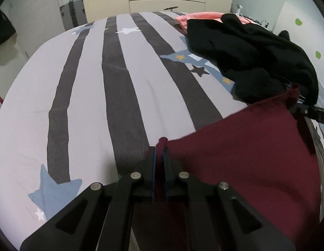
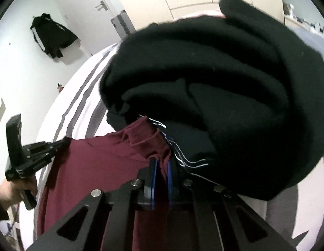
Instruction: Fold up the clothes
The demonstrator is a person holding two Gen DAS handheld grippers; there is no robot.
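The left tool (image 1: 160, 152) is pressed together on a bunched corner of the maroon garment (image 1: 245, 150), a small fold of cloth poking up between its blue-lined pads. The right tool (image 2: 161, 165) likewise pinches a gathered edge of the same maroon garment (image 2: 111, 163), and the cloth hangs stretched between the two over the near side of the bed (image 1: 141, 87), whose cover shows grey and pale stripes with stars. How much of the garment rests on the bed is hard to say, because its lower part runs out of both views behind the tool frames. In the right wrist view the left tool (image 2: 63, 143) appears at the left edge, held by a hand (image 2: 13, 188) that is cut off by the frame. A heap of black clothing (image 1: 256, 58) lies just beyond the maroon garment and fills most of the right wrist view, blurred, so its shape cannot be made out; thin white stripes show at its lower edge. A pink garment (image 1: 195, 17) peeks out behind the heap, mostly hidden. A dark jacket (image 2: 52, 36) hangs on the far wall.
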